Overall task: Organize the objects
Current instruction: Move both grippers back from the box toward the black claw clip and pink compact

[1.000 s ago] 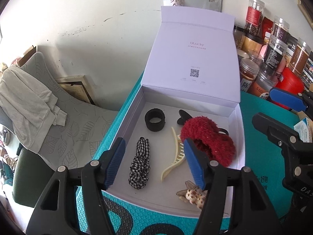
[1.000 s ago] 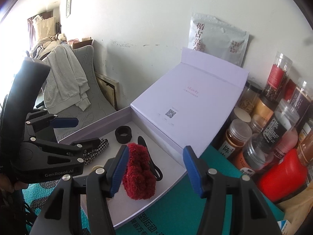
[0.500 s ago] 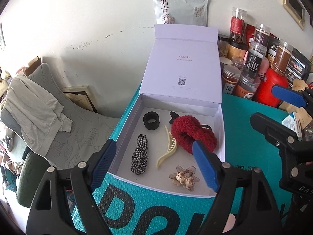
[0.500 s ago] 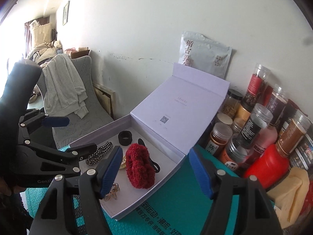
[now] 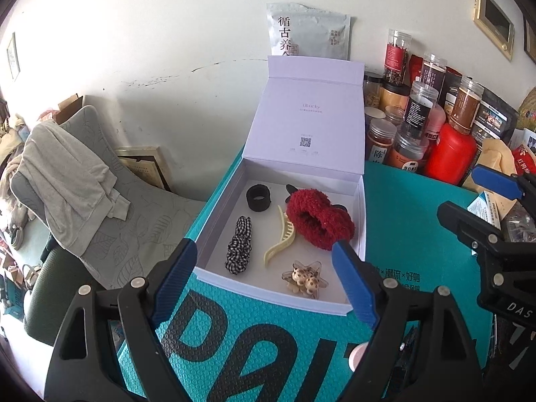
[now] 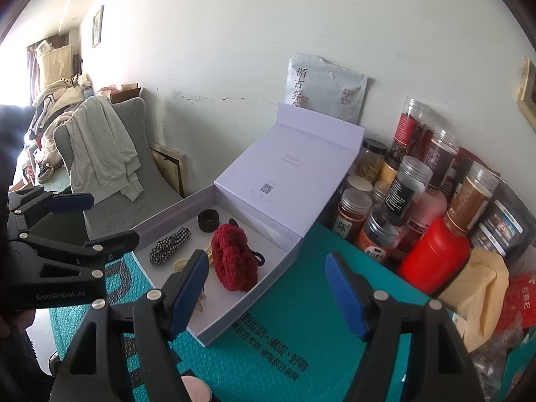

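Nearest to us, our left gripper [image 5: 264, 279] and our right gripper [image 6: 268, 294] both hang spread and empty above the teal mat [image 5: 412, 234]. Just beyond the left fingertips [image 5: 177, 271] lies the open white box [image 5: 217, 211]. Inside it we see the star clip [image 5: 303, 279] nearest, then the checkered scrunchie [image 5: 238, 249], the cream claw clip [image 5: 279, 244], the red scrunchie [image 5: 318, 217], and the black band [image 5: 258, 197] farthest.
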Demonstrator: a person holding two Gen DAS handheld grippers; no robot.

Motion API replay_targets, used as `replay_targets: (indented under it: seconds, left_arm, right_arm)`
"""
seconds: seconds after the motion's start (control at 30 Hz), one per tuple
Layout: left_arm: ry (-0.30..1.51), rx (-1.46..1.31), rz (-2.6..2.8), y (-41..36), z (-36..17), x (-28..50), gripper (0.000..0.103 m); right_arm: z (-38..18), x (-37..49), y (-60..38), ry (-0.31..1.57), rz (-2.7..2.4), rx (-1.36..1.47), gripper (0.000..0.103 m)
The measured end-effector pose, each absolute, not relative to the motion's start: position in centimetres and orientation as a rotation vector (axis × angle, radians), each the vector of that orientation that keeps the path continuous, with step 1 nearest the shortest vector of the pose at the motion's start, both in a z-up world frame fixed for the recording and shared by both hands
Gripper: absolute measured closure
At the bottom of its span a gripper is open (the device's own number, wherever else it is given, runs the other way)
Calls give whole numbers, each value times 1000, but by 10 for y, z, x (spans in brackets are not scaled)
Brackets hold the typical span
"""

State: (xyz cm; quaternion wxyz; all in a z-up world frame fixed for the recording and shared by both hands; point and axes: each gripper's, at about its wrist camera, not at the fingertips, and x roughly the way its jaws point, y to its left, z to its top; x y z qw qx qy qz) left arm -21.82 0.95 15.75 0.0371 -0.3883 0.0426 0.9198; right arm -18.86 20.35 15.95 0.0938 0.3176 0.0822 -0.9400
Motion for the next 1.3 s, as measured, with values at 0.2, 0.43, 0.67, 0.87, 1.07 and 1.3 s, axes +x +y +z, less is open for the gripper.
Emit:
replay_targets:
  seconds: [0.2,0.43,0.67,0.87,1.07,1.3]
  left_arm:
    - [137,-1186,2827,10,161,-193,21]
    - [139,-1182,2822,12,161,-166,20]
    - [149,-1200,2797,16,150,-141,20]
    - [169,-1230,2756,26,133,-122,20]
    - [155,-1250,2726,34,119,-105,20]
    - [124,-1267,2675,38,98,-84,20]
  right_arm:
    - [155,-167,206,238,-2761,970,30]
    - [149,-142,209,231,-2761,984,30]
    - [139,-119,211,235,-2754,1013,30]
    - [125,-104,214,237,-2752,1043,30]
    - [115,-87,218,236,-2744,1057,30]
    - [100,-64,219,211,-2705,1042,30]
